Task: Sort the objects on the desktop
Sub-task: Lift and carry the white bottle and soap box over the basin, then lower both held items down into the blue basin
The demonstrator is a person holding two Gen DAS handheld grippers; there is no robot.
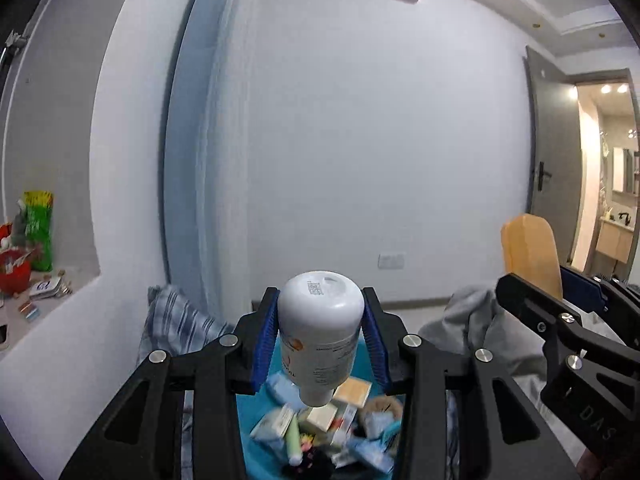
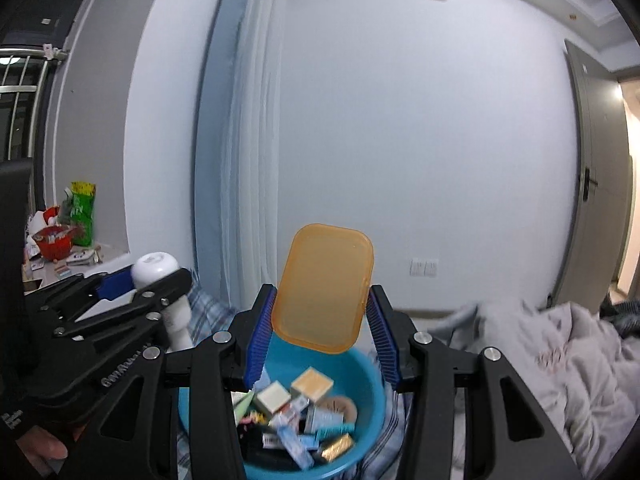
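We see our left gripper (image 1: 320,344) pinching a white plastic bottle (image 1: 320,332) upside down between its 2 blue pads. Our right gripper (image 2: 322,334) clamps a flat orange translucent plastic lid (image 2: 324,286), standing nearly upright. Both hang above a round blue plastic basin (image 2: 362,364) filled with small boxes and packets, blurred, perhaps toiletries, resting on striped cloth.

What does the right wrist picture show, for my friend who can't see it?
The right gripper holds an orange lid upright above a blue tub full of small boxes and packets. At the left, the left gripper holds a white bottle, and a pale wall fills the background.
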